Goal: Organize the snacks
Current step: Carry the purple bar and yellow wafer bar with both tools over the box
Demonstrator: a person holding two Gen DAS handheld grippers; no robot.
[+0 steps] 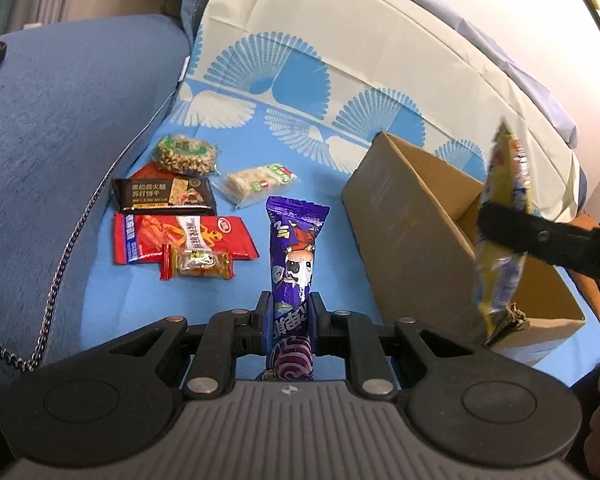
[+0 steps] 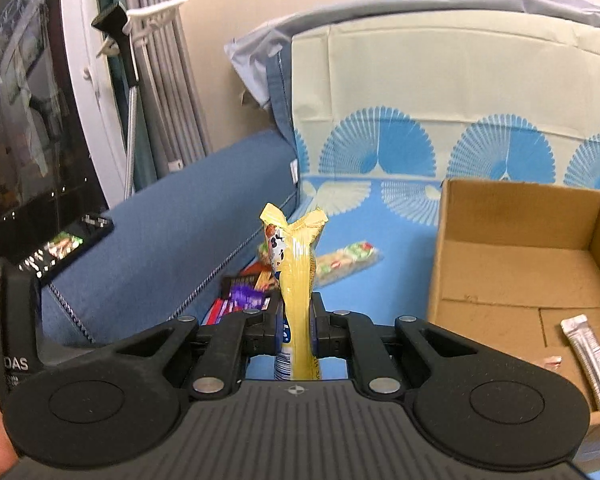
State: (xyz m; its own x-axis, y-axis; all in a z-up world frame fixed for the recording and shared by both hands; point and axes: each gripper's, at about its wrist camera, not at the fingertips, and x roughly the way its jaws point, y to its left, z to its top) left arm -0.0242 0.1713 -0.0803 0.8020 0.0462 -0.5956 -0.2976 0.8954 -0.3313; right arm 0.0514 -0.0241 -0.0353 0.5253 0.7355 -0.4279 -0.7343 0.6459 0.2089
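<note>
My left gripper (image 1: pixel 291 312) is shut on a purple snack packet (image 1: pixel 294 248) and holds it over the blue patterned cloth (image 1: pixel 236 292). My right gripper (image 2: pixel 296 328) is shut on a yellow snack packet (image 2: pixel 296 264), which also shows in the left wrist view (image 1: pixel 504 216) at the near edge of the open cardboard box (image 1: pixel 412 216). The box also shows in the right wrist view (image 2: pixel 512 264), holding a silver stick packet (image 2: pixel 590 360). Several snacks lie at the left: a red packet (image 1: pixel 180 238), a black packet (image 1: pixel 164 196), a nut bar (image 1: pixel 184 154), a rice cake (image 1: pixel 260 184) and a small candy (image 1: pixel 198 266).
A blue sofa armrest (image 1: pixel 52 152) with a chain trim (image 1: pixel 68 248) borders the cloth on the left. A phone (image 2: pixel 60 248) lies on the armrest. The cushioned backrest (image 2: pixel 460 72) rises behind the box. A window and curtains (image 2: pixel 148 40) stand at the far left.
</note>
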